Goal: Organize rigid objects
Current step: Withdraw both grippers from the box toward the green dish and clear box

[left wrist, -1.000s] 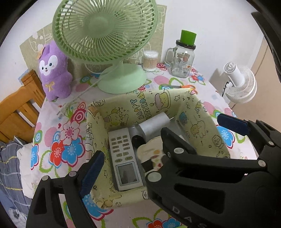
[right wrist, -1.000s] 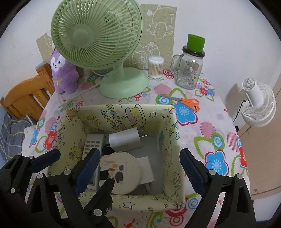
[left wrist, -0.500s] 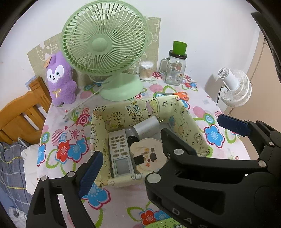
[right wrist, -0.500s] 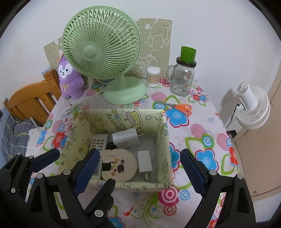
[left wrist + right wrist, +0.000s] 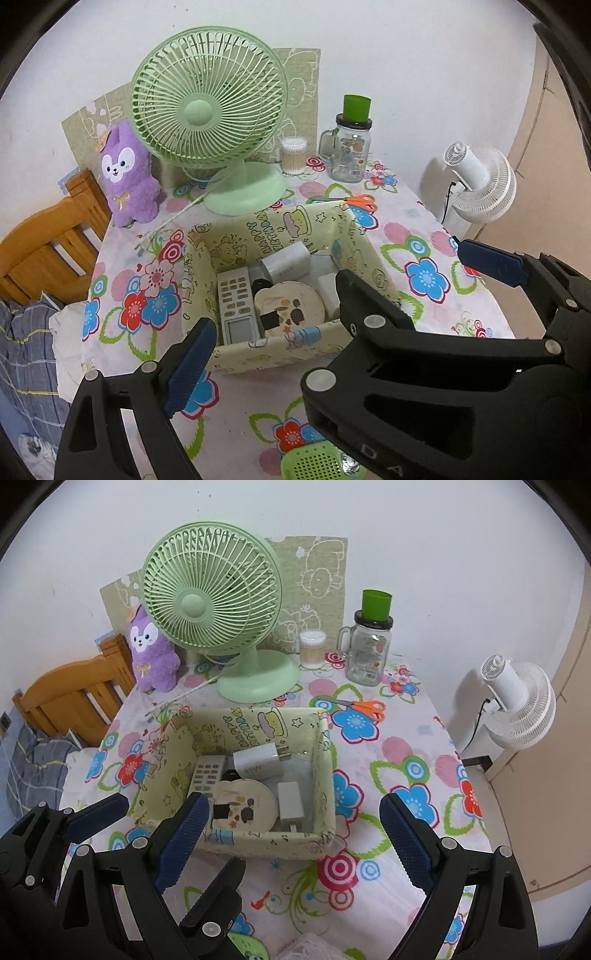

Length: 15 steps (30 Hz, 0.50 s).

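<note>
Both the left gripper (image 5: 332, 291) and right gripper (image 5: 291, 823) are released and empty; lift clear of the filled basket (image 5: 258, 840) without nudging its rim.

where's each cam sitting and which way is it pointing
Left wrist: on the left gripper, looking down over the storage box toward the green fan; its own open fingers and the right gripper's finger show.
Right wrist: on the right gripper, same downward look, box centred; its open fingers and the left gripper show.
Shared: box, fan, scissors, jar.
</note>
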Tool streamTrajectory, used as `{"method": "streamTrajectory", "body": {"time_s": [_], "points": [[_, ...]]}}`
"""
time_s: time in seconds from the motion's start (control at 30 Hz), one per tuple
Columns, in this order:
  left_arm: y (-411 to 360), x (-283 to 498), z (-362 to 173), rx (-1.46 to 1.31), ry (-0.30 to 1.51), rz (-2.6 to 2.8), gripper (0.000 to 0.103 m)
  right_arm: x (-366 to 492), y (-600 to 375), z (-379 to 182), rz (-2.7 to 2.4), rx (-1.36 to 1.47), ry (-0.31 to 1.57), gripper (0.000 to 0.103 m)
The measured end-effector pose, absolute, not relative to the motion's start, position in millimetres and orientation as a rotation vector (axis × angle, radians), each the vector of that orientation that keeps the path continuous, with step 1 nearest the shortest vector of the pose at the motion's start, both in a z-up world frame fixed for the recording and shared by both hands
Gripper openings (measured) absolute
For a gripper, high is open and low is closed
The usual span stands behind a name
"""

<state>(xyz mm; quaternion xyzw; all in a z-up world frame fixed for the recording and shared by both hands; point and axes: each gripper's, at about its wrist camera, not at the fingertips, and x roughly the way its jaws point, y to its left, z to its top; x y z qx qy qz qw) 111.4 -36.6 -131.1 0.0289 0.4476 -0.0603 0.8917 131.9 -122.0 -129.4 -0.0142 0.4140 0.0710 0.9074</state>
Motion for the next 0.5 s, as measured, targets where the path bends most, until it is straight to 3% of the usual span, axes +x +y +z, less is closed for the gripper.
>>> {"method": "streamTrajectory", "body": {"time_s": [0.5], "points": [[-60.7, 82.8, -126.6, 0.063, 0.923, -0.108, 0.094, 102.5, -144.8, -125.4, 0.166, -0.03, 0.852, 0.096]]}}
